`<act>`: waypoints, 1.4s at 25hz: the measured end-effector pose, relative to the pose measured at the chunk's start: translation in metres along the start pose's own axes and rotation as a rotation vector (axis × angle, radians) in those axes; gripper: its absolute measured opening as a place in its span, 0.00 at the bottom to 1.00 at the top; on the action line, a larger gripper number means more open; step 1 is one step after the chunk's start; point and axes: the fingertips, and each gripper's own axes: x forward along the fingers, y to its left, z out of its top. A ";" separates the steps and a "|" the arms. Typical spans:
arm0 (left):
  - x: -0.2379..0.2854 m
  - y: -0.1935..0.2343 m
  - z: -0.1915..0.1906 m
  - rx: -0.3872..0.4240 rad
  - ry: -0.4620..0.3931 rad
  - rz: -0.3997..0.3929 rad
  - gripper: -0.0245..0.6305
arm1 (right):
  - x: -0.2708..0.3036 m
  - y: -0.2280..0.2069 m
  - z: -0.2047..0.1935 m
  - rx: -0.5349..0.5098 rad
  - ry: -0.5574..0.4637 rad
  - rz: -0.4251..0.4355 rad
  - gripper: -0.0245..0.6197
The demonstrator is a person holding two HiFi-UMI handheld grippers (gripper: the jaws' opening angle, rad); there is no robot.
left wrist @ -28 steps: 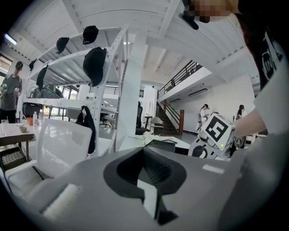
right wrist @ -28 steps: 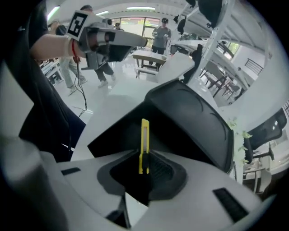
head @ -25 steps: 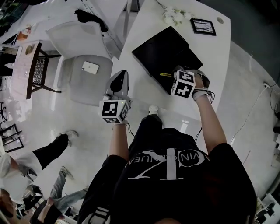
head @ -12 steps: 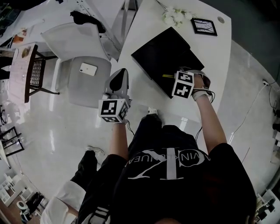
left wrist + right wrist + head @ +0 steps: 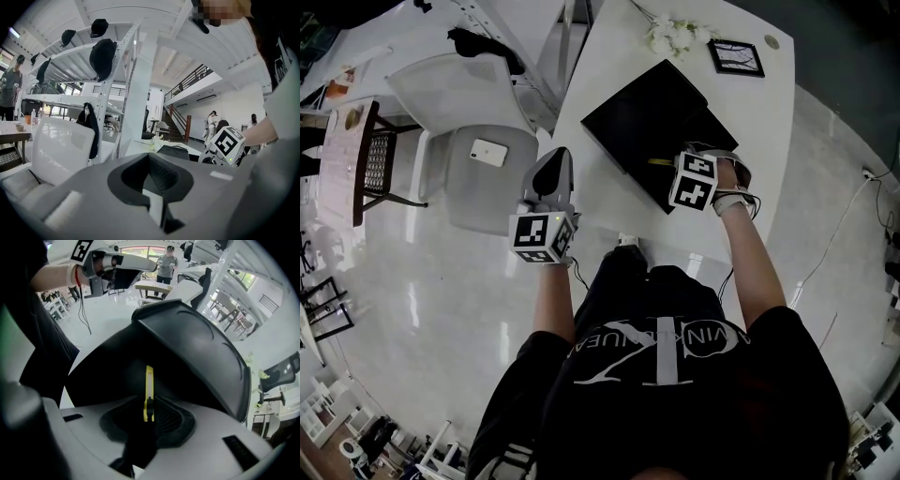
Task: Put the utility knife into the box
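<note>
A yellow utility knife point(image 5: 149, 390) stands edge-up between the jaws of my right gripper point(image 5: 149, 420), which is shut on its handle end. Its blade end points out over the inside of the open black box point(image 5: 187, 352). In the head view the black box point(image 5: 647, 112) lies on the white table point(image 5: 750, 112), and the right gripper point(image 5: 667, 169) holds the utility knife point(image 5: 659, 161) at the box's near edge. My left gripper point(image 5: 555, 157) hangs off the table's left edge, jaws together and nothing in them. The left gripper point(image 5: 152, 187) faces shelving.
A white chair point(image 5: 455, 183) with a white phone point(image 5: 488, 150) on its seat stands left of the table. A framed picture point(image 5: 735, 56) and white flowers point(image 5: 675, 36) sit at the table's far end. A dark chair point(image 5: 370, 150) stands at far left.
A person at the lower left of the head view has walked out of sight. Both grippers have stayed almost where they were, the knife still held over the box.
</note>
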 end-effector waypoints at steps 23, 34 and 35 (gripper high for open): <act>-0.006 -0.009 0.014 0.024 -0.028 -0.032 0.05 | -0.027 0.001 0.006 0.139 -0.147 -0.027 0.22; -0.006 -0.025 0.018 0.034 -0.045 -0.058 0.05 | -0.066 -0.011 0.006 0.311 -0.353 -0.139 0.13; -0.005 -0.026 0.019 0.035 -0.046 -0.062 0.05 | -0.069 -0.013 0.006 0.325 -0.372 -0.153 0.12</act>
